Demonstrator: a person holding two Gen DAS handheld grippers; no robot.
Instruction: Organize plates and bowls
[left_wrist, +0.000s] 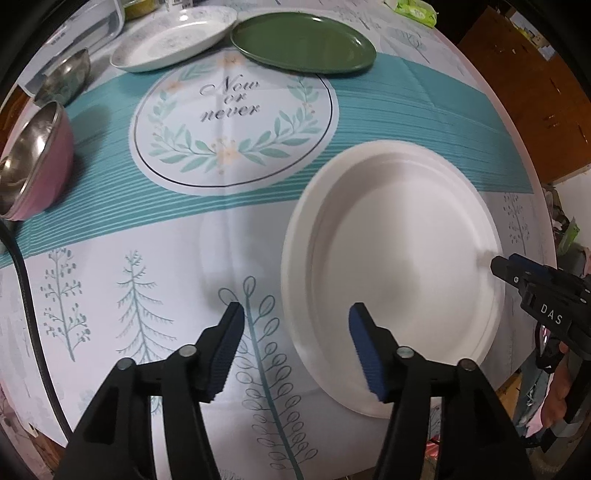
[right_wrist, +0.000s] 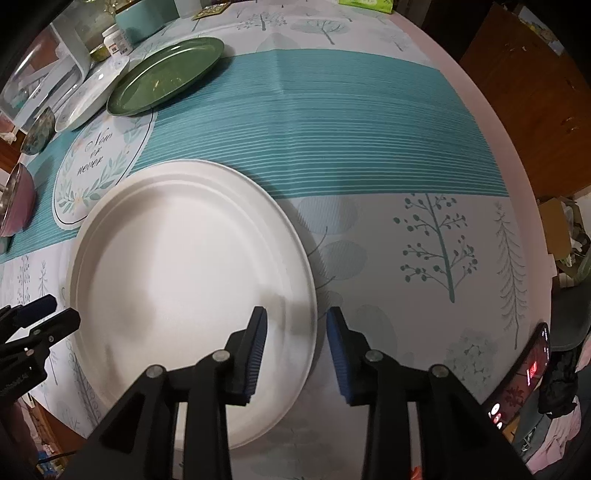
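White plate lay flat on the tablecloth at the near edge of the table, between the two tools. Left gripper stood released, jaws straddling the plate's left rim without touching it. Right gripper likewise unclenched, its jaws either side of the right rim, pads clear. Far left: green plate beside a patterned white dish; pink bowl and steel bowl at left edge.
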